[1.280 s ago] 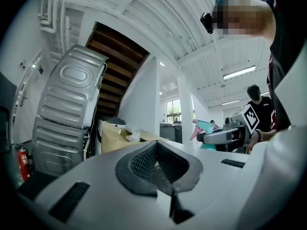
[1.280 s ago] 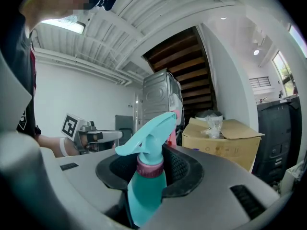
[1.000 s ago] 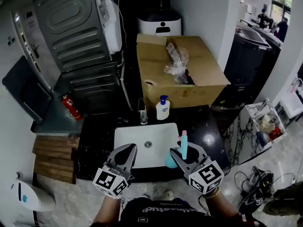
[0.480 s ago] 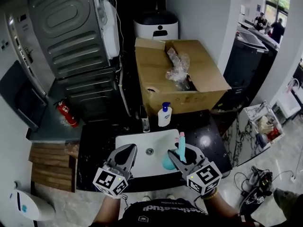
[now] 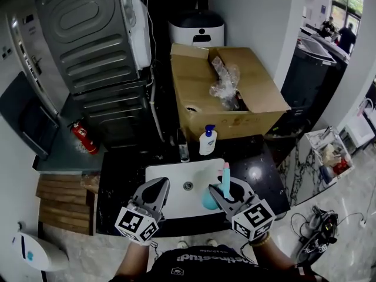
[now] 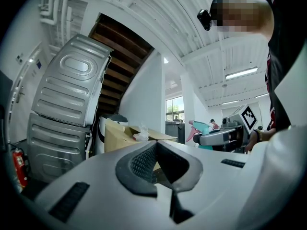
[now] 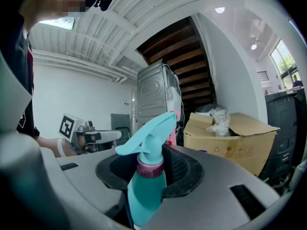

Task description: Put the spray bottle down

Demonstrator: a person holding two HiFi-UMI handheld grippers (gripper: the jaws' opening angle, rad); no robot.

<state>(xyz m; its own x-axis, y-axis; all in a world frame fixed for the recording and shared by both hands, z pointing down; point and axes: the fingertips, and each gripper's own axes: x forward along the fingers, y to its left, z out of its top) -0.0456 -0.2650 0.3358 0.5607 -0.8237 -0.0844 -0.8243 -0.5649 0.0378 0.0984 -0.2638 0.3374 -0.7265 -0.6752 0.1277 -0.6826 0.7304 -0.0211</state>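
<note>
A teal spray bottle (image 5: 225,180) with a pink collar stands upright between the jaws of my right gripper (image 5: 228,188), which is shut on its neck. It hangs over the right front corner of a white sink (image 5: 176,178) set in a black counter. In the right gripper view the bottle (image 7: 146,190) fills the jaw gap of the right gripper (image 7: 151,152). My left gripper (image 5: 160,185) hovers over the sink's left front, shut on nothing; its pads (image 6: 144,159) meet at the tip. From the left gripper view the bottle (image 6: 201,128) shows at the right.
A white soap pump bottle (image 5: 205,141) and a dark slim bottle (image 5: 184,150) stand behind the sink. An open cardboard box (image 5: 226,93) sits beyond them. Stacked grey machines (image 5: 94,46) rise at the left, with a red extinguisher (image 5: 84,138) on the floor.
Both grippers have drifted a little across the sink's front together, the bottle still held upright. The jaws look the same.
</note>
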